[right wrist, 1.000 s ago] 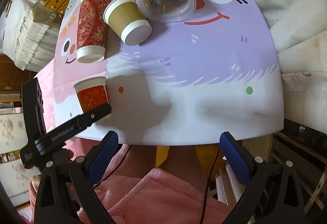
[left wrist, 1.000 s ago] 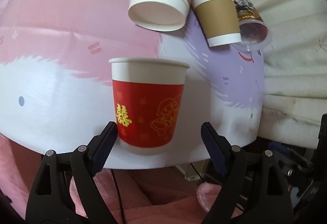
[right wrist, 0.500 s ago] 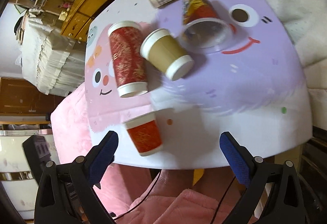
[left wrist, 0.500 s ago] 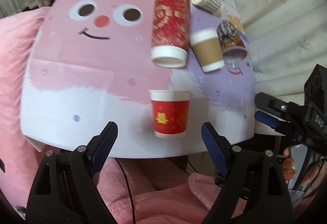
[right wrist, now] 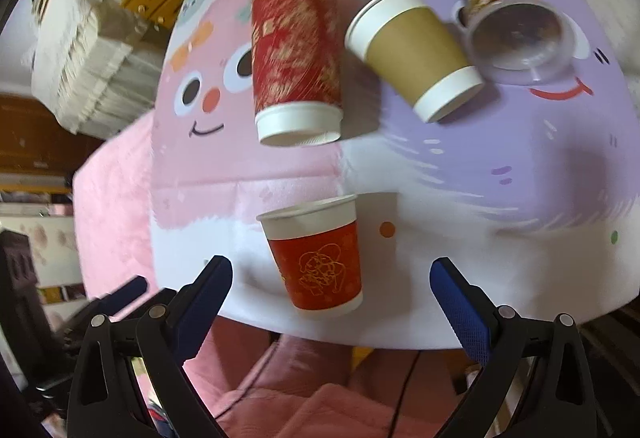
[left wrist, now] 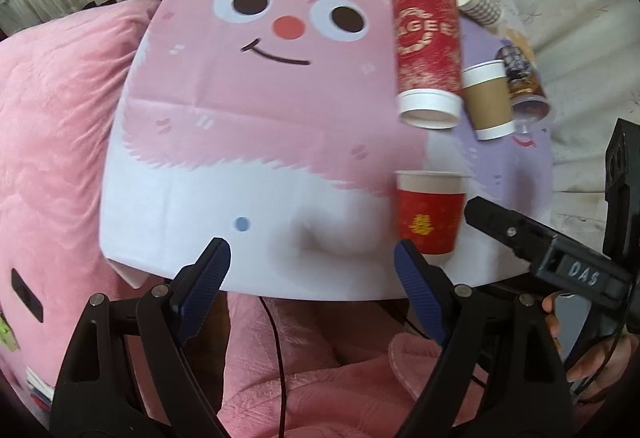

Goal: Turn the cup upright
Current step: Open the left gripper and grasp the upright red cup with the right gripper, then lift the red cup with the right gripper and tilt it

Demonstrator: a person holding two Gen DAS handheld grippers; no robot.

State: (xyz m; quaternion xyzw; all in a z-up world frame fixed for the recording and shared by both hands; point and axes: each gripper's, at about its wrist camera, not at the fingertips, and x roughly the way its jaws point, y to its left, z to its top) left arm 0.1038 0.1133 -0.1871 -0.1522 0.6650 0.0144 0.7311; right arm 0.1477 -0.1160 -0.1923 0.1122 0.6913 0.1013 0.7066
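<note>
Near the table's (left wrist: pixel 168 206) front edge, the left gripper (left wrist: pixel 312 270) — jaws spread, empty — has pulled back left of the red cup (right wrist: pixel 316 258), which stands upright, mouth up; the right gripper (right wrist: pixel 330 288), spread too, now faces it.

Both wrist cameras look down from the surface's (left wrist: pixel 200 230) near edge, pulled back. Each shows the small red cup (left wrist: pixel 428 216) (right wrist: pixel 316 262), though motion blur softens edges.
</note>
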